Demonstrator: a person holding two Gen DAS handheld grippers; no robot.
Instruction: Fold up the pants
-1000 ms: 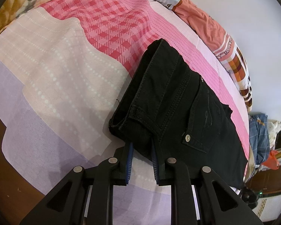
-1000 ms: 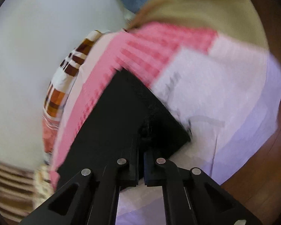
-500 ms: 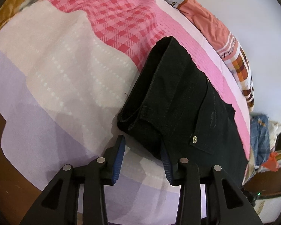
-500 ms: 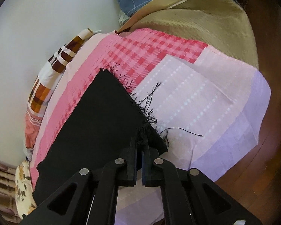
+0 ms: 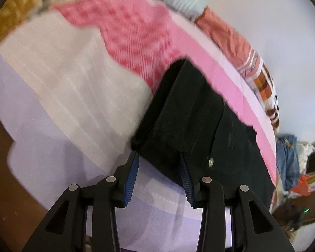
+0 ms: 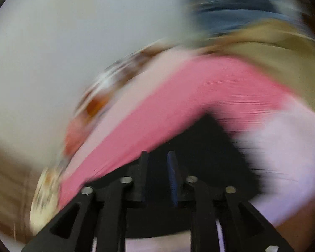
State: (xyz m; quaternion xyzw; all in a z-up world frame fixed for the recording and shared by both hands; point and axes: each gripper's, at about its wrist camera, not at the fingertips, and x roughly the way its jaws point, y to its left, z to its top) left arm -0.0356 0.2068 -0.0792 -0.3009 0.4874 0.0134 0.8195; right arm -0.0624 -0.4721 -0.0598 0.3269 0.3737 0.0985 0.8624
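Black denim pants (image 5: 199, 126) lying folded on the bed sheet (image 5: 63, 88), waistband end toward the left gripper (image 5: 159, 174), legs running off to the right along the pink band; metal button (image 5: 210, 162) visible near the right-hand pad. Left gripper spread wide, holding nothing, pads straddling the waistband corner without clamping it. Right gripper (image 6: 158, 176) parted with a clear gap between the pads; black cloth directly ahead and beneath, but heavy blur prevents saying whether any fabric sits between the pads; judged released.

Step in hand, by judgement: letting go after a fold, or re-seating for the next. To do well: draw both tools back level and clear of the cloth before lifting, so no edge snags on a ribbed pad and drags the fold open; if regrasping, take all layers of the waistband corner together, not the top layer alone; match the right side at the leg end so the fold carries over square.

Surroundings: orange and checked bedding (image 5: 252, 63) bunched along the wall (image 5: 273, 21) behind the pants; blue clothing (image 5: 287, 161) piled past the far end; tan cover (image 6: 273, 63) and blue cloth (image 6: 231, 10) in the right view, blurred. Obstacles: none on the sheet near the pants; bunched bedding near the far edge limits room that way.
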